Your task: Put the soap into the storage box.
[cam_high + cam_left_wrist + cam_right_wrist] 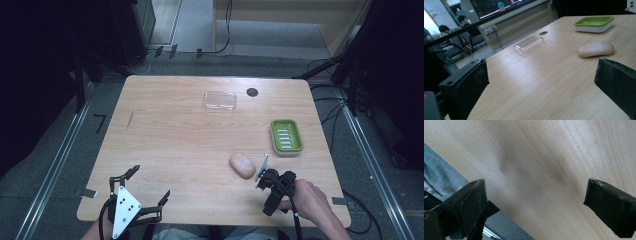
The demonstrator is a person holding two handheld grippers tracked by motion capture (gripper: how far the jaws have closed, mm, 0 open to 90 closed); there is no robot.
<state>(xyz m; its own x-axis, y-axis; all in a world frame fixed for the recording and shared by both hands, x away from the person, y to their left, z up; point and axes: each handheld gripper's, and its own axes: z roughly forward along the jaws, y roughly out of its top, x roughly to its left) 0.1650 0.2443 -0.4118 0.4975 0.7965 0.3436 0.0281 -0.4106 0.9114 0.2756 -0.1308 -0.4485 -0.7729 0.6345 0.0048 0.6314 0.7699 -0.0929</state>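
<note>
A peach bar of soap point(242, 165) lies on the wooden table point(170, 140), right of centre; it is also in the left gripper view point(596, 49). A green soap dish point(286, 136) point(594, 23) stands behind and to the right of it. A clear plastic lid point(220, 101) point(529, 45) rests near the far edge. My left gripper point(149, 184) point(541, 75) hovers open at the front left corner, holding nothing. My right gripper point(271, 196) point(535, 192), held in a hand point(310, 200), tilts down over bare wood just in front of the soap, jaws wide apart and empty.
A dark round hole point(252, 92) point(543, 33) sits in the tabletop beside the lid. Cables and metal rails point(60, 150) run along the floor on both sides. In the left gripper view, people sit at desks point(461, 22) beyond the table's far edge.
</note>
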